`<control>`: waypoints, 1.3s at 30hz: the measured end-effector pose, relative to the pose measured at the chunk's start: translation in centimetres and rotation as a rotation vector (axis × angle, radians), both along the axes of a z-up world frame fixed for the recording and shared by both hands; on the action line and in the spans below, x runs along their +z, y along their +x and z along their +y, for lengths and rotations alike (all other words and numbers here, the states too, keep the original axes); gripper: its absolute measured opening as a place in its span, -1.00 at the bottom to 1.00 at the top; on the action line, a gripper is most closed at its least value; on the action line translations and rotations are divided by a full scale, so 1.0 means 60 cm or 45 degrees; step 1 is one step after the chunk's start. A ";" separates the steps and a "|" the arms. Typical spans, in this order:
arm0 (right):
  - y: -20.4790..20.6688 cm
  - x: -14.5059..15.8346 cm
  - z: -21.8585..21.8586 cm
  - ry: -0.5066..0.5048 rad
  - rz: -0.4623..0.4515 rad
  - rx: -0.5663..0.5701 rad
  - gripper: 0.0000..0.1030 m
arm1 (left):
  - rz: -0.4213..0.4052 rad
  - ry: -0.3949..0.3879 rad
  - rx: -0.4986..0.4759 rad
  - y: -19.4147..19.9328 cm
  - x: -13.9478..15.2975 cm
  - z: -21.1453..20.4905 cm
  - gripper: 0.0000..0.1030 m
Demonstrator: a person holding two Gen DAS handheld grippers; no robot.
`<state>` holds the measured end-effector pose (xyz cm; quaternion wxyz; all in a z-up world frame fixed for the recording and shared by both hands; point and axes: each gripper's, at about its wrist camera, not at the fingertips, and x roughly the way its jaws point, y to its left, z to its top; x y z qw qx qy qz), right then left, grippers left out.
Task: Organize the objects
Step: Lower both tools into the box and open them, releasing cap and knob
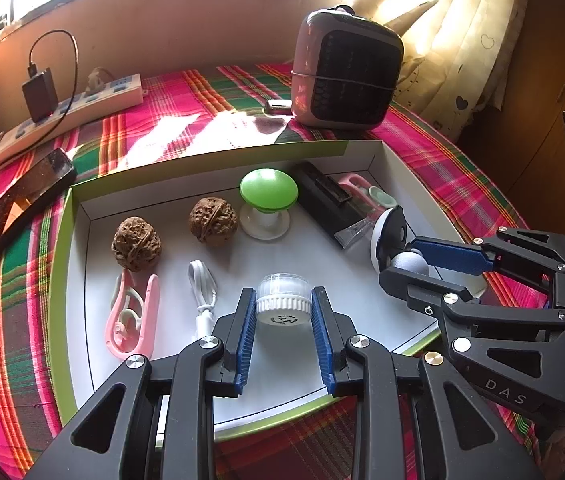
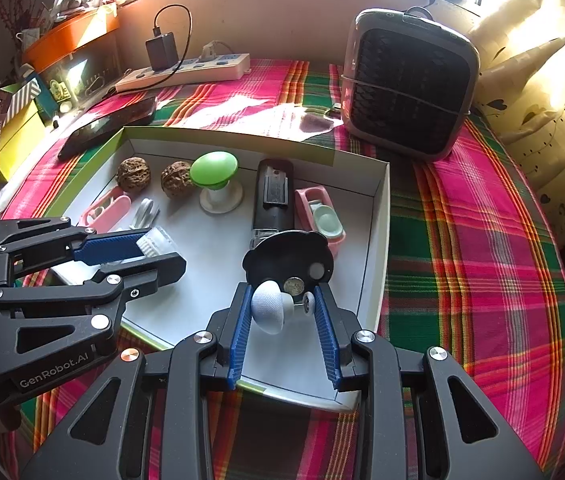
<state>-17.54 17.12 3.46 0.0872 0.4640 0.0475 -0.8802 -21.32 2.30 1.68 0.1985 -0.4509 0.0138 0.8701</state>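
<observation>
A white box lid with a green rim [image 1: 58, 248] lies on the plaid cloth and holds small items. My left gripper [image 1: 282, 310] is shut on a small clear jar with a white ribbed cap [image 1: 282, 300], low over the lid's floor; the jar also shows in the right wrist view [image 2: 158, 242]. My right gripper [image 2: 282, 308] is closed around a black round holder with a white fabric-covered knob [image 2: 268, 306] near the lid's right side. Inside lie two walnuts [image 1: 136, 242] [image 1: 213, 220], a green-topped stand [image 1: 268, 188], a pink clip [image 1: 132, 316], a white cable [image 1: 204, 296], a black device [image 1: 322, 200] and a pink case [image 2: 320, 212].
A pink-and-black fan heater [image 1: 346, 72] stands behind the lid. A white power strip with a black charger [image 1: 70, 108] lies at the back left, a black phone [image 1: 18, 208] beside the lid. Curtains [image 1: 462, 40] hang at the right. Boxes and an orange tray [image 2: 66, 36] crowd the far left.
</observation>
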 end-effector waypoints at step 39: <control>0.003 0.002 -0.001 -0.026 -0.011 -0.021 -0.16 | 0.001 -0.010 0.033 0.008 0.006 -0.005 -0.43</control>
